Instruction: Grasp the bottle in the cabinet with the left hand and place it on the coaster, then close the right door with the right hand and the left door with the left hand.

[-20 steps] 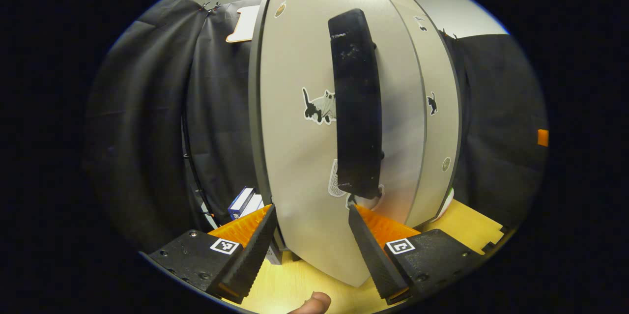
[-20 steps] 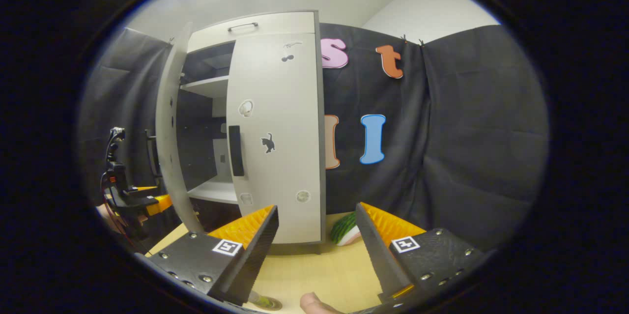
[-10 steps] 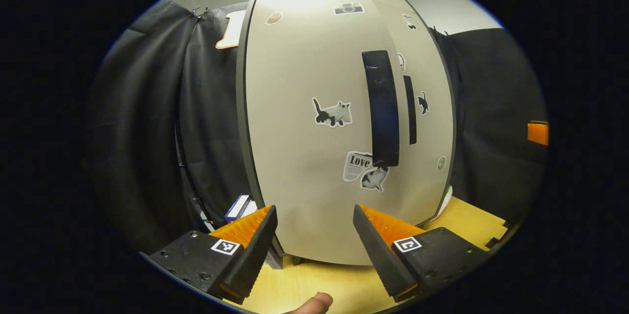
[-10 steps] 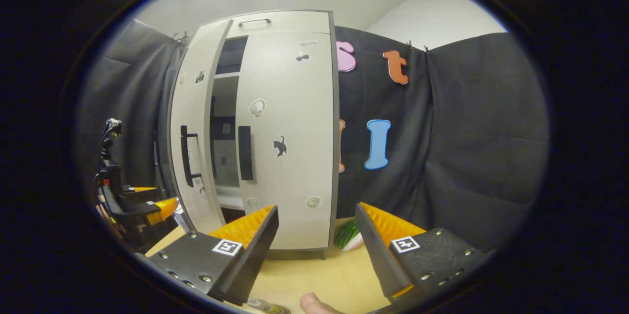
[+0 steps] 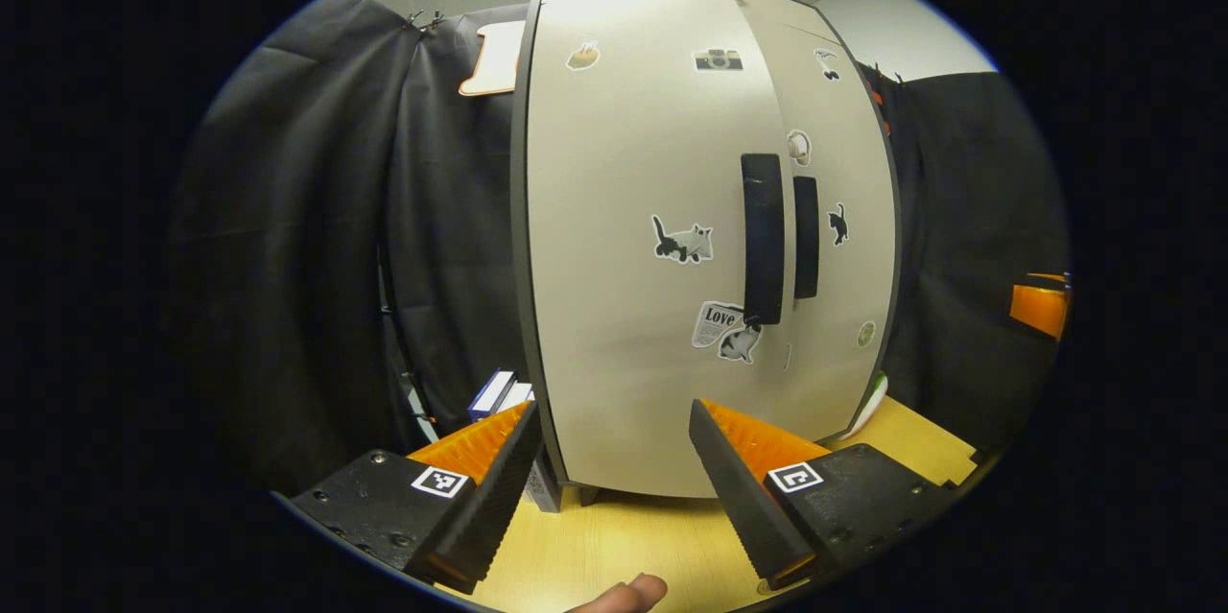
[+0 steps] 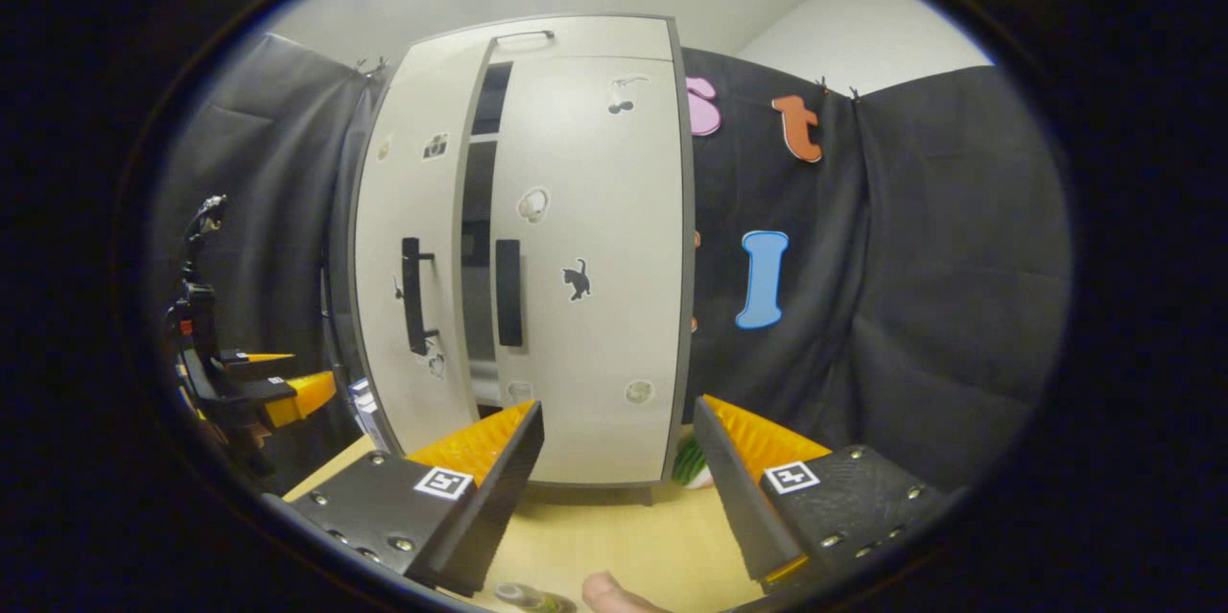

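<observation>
A: Left gripper view first. What's up front?

B: Left gripper (image 5: 609,479) at the bottom of the frame, fingers spread wide, nothing between them. Behind it, mid-frame, the cabinet (image 5: 705,239). Left door (image 5: 633,248) looks nearly flush with the right door (image 5: 844,239), the two black handles (image 5: 765,239) side by side at centre right.

A: Stickers?

B: Cat sticker (image 5: 683,242) mid-door, a camera one near the top. Small boxes (image 5: 499,392) at lower left beside the cabinet foot. Yellow table (image 5: 614,546) along the bottom, a fingertip (image 5: 628,594) at the bottom edge.

A: Right gripper view?

B: Right gripper (image 6: 619,479) at the bottom, also wide apart, holding nothing. Cabinet (image 6: 537,248) centre-left. Right door (image 6: 595,258) shut flat; left door (image 6: 413,258) ajar, a dark gap between them running down the middle.

A: The other gripper?

B: Left gripper (image 6: 273,383) at the far left edge, just beside the left door's outer edge, not touching its handle.

A: Bottle?

B: Bottle (image 6: 523,597) at the very bottom edge, between the fingers, only the top visible. Can't tell about the coaster. Green-striped thing (image 6: 689,461) low right of the cabinet.
</observation>
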Demonstrator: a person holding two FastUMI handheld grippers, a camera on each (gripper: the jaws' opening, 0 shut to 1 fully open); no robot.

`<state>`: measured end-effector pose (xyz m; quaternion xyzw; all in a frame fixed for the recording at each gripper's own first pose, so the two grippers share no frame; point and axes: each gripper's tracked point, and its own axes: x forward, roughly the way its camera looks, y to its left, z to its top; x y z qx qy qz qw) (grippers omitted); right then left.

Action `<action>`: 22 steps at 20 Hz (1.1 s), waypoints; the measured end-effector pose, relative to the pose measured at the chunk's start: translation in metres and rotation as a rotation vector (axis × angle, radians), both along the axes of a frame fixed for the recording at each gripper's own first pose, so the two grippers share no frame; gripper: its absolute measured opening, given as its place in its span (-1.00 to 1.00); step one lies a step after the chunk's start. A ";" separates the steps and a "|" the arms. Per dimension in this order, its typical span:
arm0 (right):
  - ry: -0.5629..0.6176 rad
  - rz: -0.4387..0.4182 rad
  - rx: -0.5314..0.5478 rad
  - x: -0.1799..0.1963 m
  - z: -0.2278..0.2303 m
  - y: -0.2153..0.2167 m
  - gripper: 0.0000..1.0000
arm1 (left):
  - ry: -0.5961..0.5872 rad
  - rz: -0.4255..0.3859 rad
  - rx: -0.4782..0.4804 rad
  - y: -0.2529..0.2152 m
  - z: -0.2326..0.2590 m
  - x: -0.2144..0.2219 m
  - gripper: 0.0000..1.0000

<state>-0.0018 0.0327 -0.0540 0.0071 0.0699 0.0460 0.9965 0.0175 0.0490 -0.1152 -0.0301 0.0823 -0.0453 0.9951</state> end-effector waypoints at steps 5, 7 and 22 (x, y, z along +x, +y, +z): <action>-0.014 0.018 -0.004 -0.013 0.013 -0.001 0.89 | 0.006 0.042 -0.041 0.005 0.024 -0.033 0.96; -0.020 0.022 -0.011 -0.020 0.017 -0.002 0.89 | 0.003 0.053 -0.041 0.007 0.036 -0.044 0.95; -0.022 0.028 -0.017 -0.043 0.015 -0.003 0.89 | 0.026 0.067 0.028 0.004 0.031 -0.079 0.95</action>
